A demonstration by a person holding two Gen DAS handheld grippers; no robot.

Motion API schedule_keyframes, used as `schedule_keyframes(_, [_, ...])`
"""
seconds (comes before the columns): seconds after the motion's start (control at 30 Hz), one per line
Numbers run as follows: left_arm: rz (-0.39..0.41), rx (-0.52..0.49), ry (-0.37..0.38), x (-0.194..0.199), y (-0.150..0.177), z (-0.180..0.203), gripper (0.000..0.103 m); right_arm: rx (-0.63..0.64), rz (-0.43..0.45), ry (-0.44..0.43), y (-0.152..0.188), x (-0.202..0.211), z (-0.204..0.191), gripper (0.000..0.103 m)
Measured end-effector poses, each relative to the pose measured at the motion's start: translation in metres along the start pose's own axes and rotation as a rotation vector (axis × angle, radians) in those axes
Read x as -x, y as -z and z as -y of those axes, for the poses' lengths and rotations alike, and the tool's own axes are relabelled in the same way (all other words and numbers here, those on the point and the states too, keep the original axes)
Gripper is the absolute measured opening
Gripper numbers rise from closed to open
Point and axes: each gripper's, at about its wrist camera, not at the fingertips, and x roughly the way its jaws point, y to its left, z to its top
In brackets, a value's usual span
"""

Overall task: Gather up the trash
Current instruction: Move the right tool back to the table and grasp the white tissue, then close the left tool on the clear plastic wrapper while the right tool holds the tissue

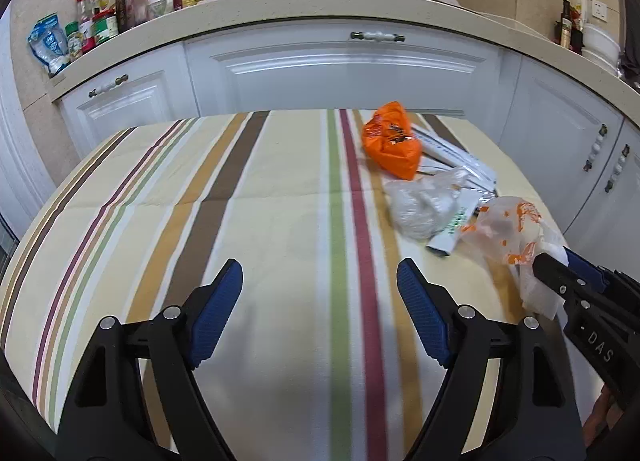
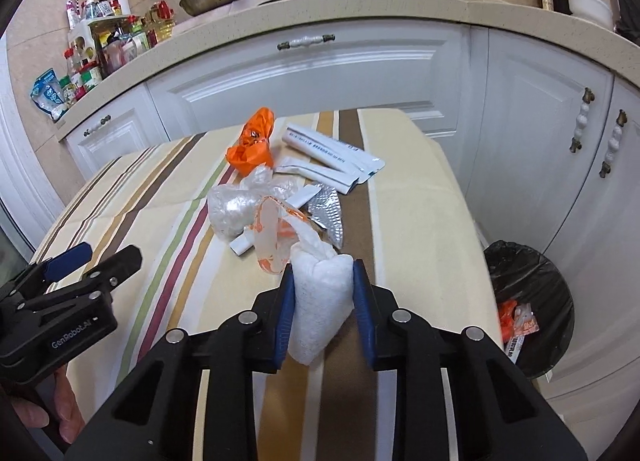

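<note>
My right gripper (image 2: 323,273) is shut on a white crumpled paper towel (image 2: 320,301) with a clear orange-printed plastic bag (image 2: 272,237) hanging from it, just above the striped table (image 2: 420,213). It also shows in the left wrist view (image 1: 556,261), with the bag (image 1: 504,229). My left gripper (image 1: 320,273) is open and empty over the tablecloth (image 1: 240,221); it shows in the right wrist view (image 2: 108,255). On the table lie an orange bag (image 2: 250,149), a clear crumpled bag (image 2: 236,213), white paper sleeves (image 2: 336,161) and a silver foil wrapper (image 2: 328,217).
A black-lined trash bin (image 2: 532,301) with some wrappers in it stands on the floor right of the table. White kitchen cabinets (image 2: 304,77) and a counter with bottles (image 2: 100,45) and pans stand behind the table.
</note>
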Motion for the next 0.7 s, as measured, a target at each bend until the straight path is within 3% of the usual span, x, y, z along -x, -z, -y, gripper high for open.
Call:
schedule_keyframes(0.2, [0.007, -0.041, 0.033, 0.003, -0.003, 0.028, 0.079, 0.016, -0.011, -0.053, 0.004, 0.007, 0.008, 0.028])
schedule_keyframes(0.47, [0.008, -0.064, 0.064, 0.003, -0.006, 0.051, 0.080, 0.098, -0.006, -0.058, 0.012, 0.017, 0.004, 0.028])
schedule_keyframes(0.7, [0.018, -0.070, 0.152, 0.013, -0.005, 0.064, 0.080, 0.084, 0.014, -0.068, 0.012, 0.019, 0.010, 0.028])
